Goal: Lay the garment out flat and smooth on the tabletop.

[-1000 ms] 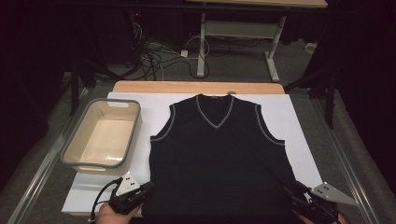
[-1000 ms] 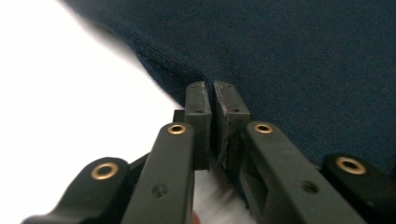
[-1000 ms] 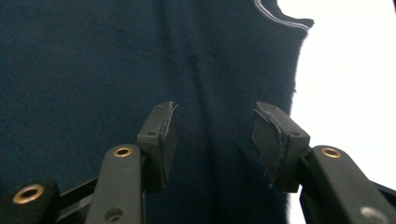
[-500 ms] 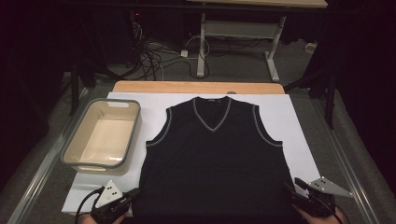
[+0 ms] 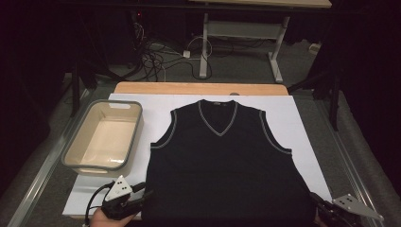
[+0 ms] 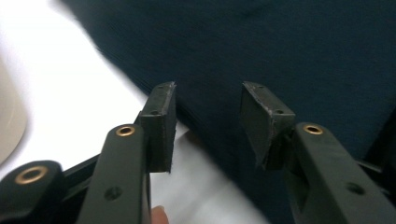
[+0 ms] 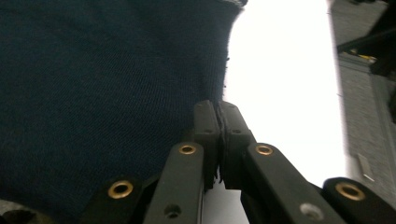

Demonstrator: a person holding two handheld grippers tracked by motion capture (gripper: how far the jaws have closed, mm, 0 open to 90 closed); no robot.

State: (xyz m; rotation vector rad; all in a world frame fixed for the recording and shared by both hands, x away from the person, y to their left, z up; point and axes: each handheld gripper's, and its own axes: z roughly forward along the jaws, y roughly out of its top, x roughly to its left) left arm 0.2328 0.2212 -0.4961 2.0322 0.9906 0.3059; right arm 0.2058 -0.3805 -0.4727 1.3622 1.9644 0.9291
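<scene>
A dark sleeveless V-neck vest (image 5: 222,161) with pale trim lies flat on the white board (image 5: 302,123), collar away from me. My left gripper (image 5: 145,194) sits at the vest's near left hem corner. In the left gripper view its jaws (image 6: 208,112) stand apart over the vest's edge (image 6: 280,46); they have just been opening and the pads press on nothing. My right gripper (image 5: 316,201) is at the near right hem corner. In the right gripper view it (image 7: 219,109) has just been closing and pinches the vest's side edge (image 7: 93,70).
A grey-rimmed beige tub (image 5: 71,151) stands on the board's left side, with nothing in it. A wooden table edge (image 5: 198,88) shows behind the board. Beyond it, desk legs (image 5: 204,52) and loose cables (image 5: 156,56) are on the floor.
The left gripper let go of the hem corner and its jaws now stand apart. The right gripper slid a little toward the lower right and closed on the vest's edge.
</scene>
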